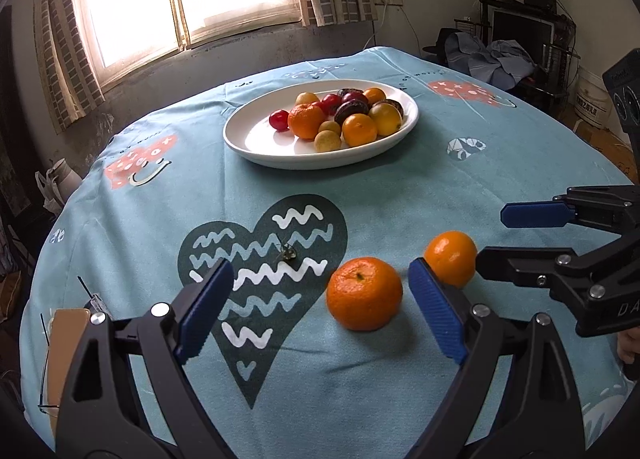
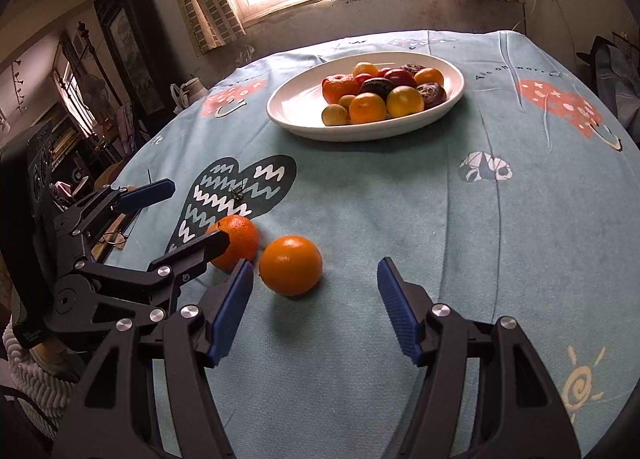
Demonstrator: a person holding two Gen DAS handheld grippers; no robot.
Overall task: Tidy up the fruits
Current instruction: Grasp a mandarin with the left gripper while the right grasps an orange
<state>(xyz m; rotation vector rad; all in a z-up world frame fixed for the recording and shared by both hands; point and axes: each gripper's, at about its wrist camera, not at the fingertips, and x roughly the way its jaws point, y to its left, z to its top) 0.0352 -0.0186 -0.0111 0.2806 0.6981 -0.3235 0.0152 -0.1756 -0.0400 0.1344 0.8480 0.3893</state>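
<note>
The left gripper (image 1: 320, 295) is gaping wide, grasping nothing, its blue pads (image 1: 204, 311) flanking the stemmed tangerine (image 1: 364, 293) sitting on the tablecloth (image 1: 400, 195); the right gripper (image 2: 316, 311) is likewise spread and empty, the smooth orange (image 2: 291, 265) lying at its eleven o'clock, just beside the tangerine; letters "DA" are showing on the right gripper's body in the left view; at twelve o'clock a white plate (image 1: 256, 139) is holding oranges, yellow, red and dark purple fruits; the cloth's writing is too small to read.

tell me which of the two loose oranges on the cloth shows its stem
The orange between the left claw's fingers, by the dark heart print, shows its stem; the smooth orange beside it does not.
</note>
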